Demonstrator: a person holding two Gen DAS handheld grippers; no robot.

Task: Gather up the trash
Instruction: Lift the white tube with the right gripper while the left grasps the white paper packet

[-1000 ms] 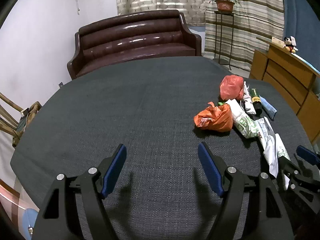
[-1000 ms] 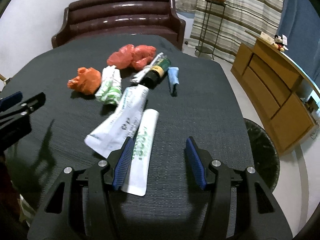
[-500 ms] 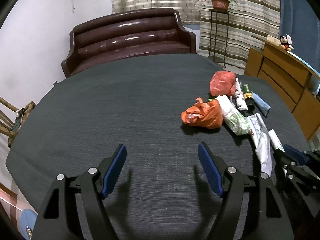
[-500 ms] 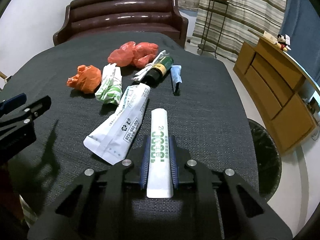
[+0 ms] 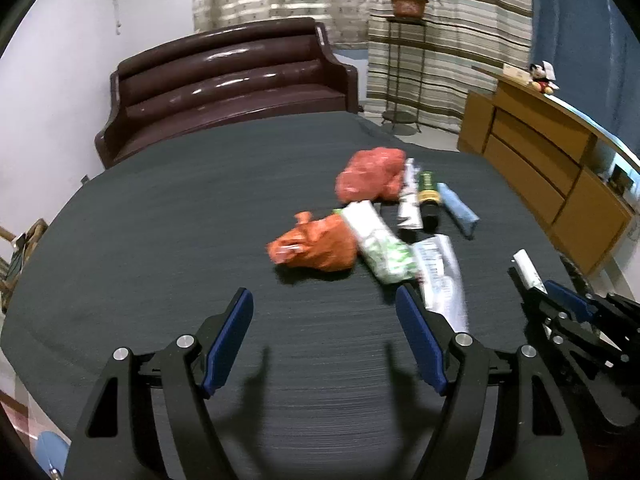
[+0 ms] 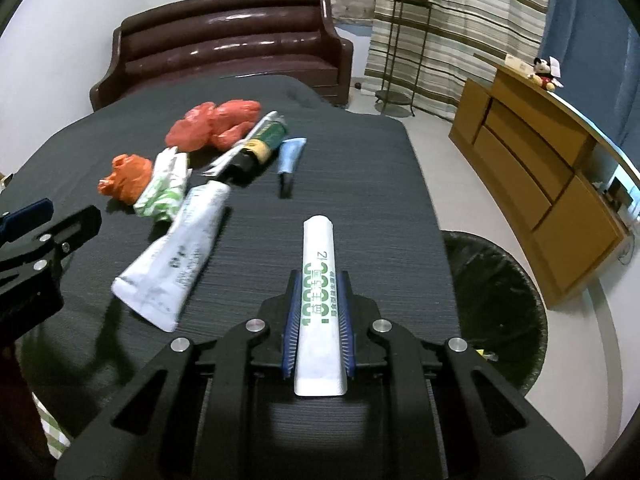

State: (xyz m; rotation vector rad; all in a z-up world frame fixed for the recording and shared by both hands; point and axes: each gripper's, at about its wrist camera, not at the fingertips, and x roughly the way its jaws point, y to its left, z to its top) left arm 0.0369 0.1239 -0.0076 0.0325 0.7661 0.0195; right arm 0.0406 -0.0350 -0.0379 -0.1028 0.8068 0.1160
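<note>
My right gripper (image 6: 318,280) is shut on a white tube with green print (image 6: 318,264) and holds it above the dark table (image 6: 352,168); it also shows in the left wrist view (image 5: 528,270). My left gripper (image 5: 324,312) is open and empty above the table, near an orange bag (image 5: 316,246). On the table lie a larger white tube (image 6: 180,256), a green-and-white wrapper (image 6: 164,188), the orange bag (image 6: 126,180), a red bag (image 6: 214,124), a dark green bottle (image 6: 264,144) and a small blue tube (image 6: 290,156).
A black-lined trash bin (image 6: 496,304) stands on the floor right of the table. A brown sofa (image 5: 224,84) is behind the table. A wooden cabinet (image 6: 540,160) runs along the right. A plant stand (image 6: 400,40) is at the back.
My right gripper closed on the white tube and lifted it toward the right. My left gripper moved closer to the orange bag and stayed open.
</note>
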